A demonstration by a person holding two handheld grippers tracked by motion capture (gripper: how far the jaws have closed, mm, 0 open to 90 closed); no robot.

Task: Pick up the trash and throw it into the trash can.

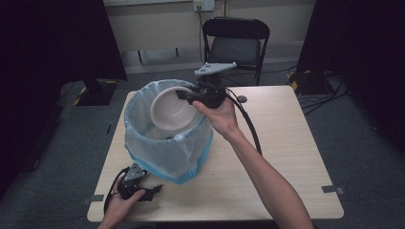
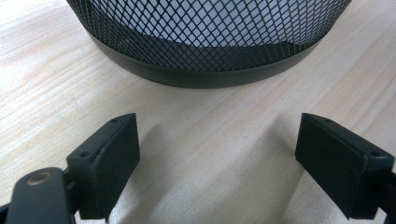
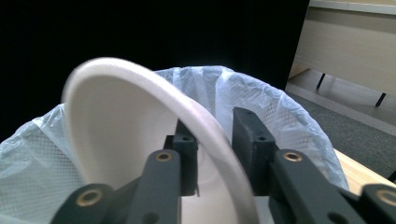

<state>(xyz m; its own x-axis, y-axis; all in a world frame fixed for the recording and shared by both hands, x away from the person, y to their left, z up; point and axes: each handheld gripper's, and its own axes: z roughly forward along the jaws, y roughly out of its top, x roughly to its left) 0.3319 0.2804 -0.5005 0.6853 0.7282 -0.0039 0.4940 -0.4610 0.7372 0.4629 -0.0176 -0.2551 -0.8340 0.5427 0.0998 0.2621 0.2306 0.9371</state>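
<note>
Jaws of the right gripper (image 3: 212, 154) stand a little apart with the rim of a white paper bowl (image 3: 135, 140) between them; in the right gripper view the rim runs through the gap with space showing beside the far pad, so the bowl looks released or about to slip rather than firmly clamped. In the high view the same gripper (image 1: 184, 95) sits at upper centre of the frame, the bowl (image 1: 173, 109) tilted on edge over the mouth of a mesh bin (image 1: 167, 138) lined with a pale blue plastic bag (image 1: 143, 119). Judging by its thin wall and matte finish, the bowl is very light, slightly flexible and easy to crush, so the rim is the sensible place to take it, with a gentle pinch (a hard squeeze would buckle it). Being so light, it may flutter or catch on the bag's loose edge as it drops. Lower left of the high view, the left gripper (image 1: 150, 191) rests on the wooden surface (image 1: 286, 143) just beside the bin's base, its jaws wide apart and holding nothing (image 2: 217, 158). A black folding chair (image 1: 236, 40) stands beyond the surface at top centre.
</note>
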